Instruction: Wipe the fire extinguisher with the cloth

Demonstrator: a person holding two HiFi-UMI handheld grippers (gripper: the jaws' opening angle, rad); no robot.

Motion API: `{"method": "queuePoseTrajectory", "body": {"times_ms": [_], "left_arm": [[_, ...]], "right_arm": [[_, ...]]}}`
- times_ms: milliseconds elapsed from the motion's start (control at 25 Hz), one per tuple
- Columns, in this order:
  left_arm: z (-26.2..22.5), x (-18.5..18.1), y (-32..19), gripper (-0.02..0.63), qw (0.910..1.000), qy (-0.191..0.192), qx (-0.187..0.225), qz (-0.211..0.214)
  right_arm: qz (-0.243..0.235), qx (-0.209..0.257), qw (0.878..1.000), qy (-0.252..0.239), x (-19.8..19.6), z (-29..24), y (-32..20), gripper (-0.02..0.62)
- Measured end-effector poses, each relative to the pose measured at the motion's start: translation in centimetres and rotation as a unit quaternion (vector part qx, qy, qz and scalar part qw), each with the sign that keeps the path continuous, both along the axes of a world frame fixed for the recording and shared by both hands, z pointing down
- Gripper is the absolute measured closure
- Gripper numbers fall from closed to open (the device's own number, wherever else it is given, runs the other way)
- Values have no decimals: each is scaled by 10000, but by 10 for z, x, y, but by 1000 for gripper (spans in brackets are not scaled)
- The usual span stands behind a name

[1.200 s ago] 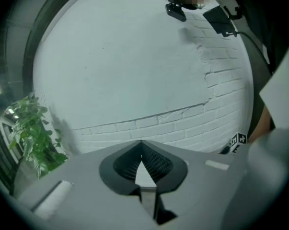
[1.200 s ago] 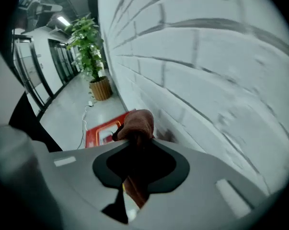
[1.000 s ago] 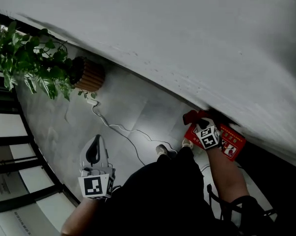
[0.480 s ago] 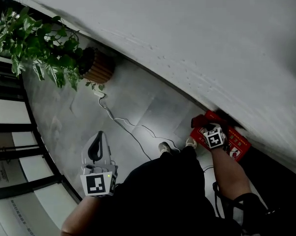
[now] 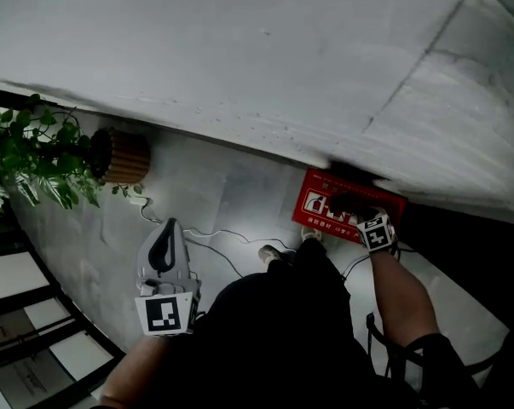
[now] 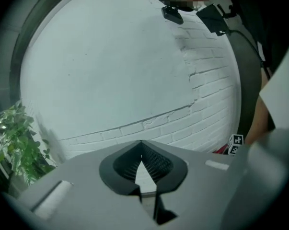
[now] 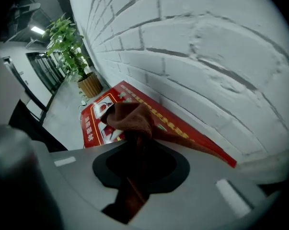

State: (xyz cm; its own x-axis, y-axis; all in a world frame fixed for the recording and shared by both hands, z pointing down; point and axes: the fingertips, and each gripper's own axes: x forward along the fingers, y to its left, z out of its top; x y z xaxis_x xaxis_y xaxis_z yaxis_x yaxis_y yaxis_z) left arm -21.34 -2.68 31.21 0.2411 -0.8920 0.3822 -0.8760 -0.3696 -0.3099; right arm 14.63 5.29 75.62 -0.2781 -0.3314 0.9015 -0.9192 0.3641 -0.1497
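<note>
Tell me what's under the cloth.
The red fire extinguisher box, its printed face showing around the cloth; the patch beneath is covered, and nothing inside the box shows.

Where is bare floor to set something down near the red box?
Open floor lies along the foot of the wall, between the wicker plant pot and the red box, above the white cable. Crowded: the box front, with the shoes, cable and the right tongs gripping the cloth.
</note>
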Motion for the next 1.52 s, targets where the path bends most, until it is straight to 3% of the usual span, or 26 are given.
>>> {"method": "queuePoseTrajectory", "body": {"times_ms": [240,360,480,600,680,800,960,1120,1280,1520], "left_arm": [[11,50,-13,606,9971,80,-99,746],[9,66,-17,606,9953,96,-56,967],[5,63,-20,606,9955,64,34,944],[2,43,-16,606,9978,58,85,651],[0,24,-12,606,9993,84,87,365],[-3,-13,-6,606,9999,87,113,-65],[-11,-64,15,606,9975,7,221,-669],[-16,-123,49,606,9910,-286,235,-1289],[-15,-165,80,606,9837,-442,248,-1723],[-13,-159,78,606,9874,-332,200,-1537]], "right_arm": [[745,15,9969,253,68,-2,50,528],[823,-29,9960,360,88,-4,65,529],[836,-129,9954,457,98,-1,74,529],[911,-241,9935,631,103,2,73,528],[715,-2,9958,576,85,-8,58,528],[-312,611,9976,87,4,-16,24,529],[-1180,840,9888,-366,-108,-21,-27,531],[-1754,844,9794,-538,-184,-15,-65,531],[-1909,215,9806,-399,-202,17,-66,529],[-1543,179,9872,-361,-171,14,-49,531]]}}
